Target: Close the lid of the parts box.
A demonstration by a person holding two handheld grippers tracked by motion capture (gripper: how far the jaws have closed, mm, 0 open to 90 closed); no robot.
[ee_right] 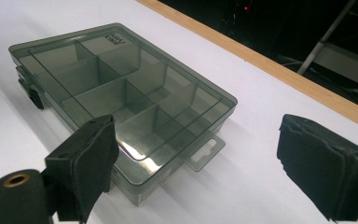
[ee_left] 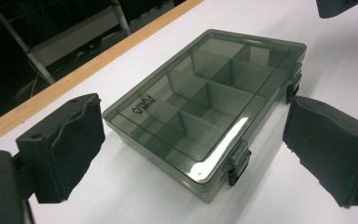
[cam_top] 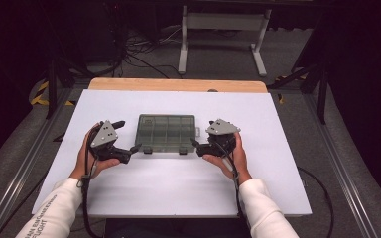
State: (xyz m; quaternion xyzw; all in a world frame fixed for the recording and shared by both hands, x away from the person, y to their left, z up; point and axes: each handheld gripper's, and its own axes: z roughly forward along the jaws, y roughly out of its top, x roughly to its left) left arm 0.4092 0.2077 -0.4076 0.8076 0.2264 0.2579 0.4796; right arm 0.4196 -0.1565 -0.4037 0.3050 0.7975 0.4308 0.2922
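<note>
Jaws of both my left gripper point(cam_top: 135, 148) and right gripper point(cam_top: 195, 145) are standing wide, gripping nothing, flanking the closed organizer box point(cam_top: 166, 133) lying on the white surface point(cam_top: 178, 188). Closing unevenly, I'm risking the light box sliding or its latches point(ee_left: 238, 163) popping.

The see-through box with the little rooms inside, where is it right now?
In the high view the grey compartment box lies shut in the middle of the white table, between the left gripper and the right gripper, touching neither.
</note>
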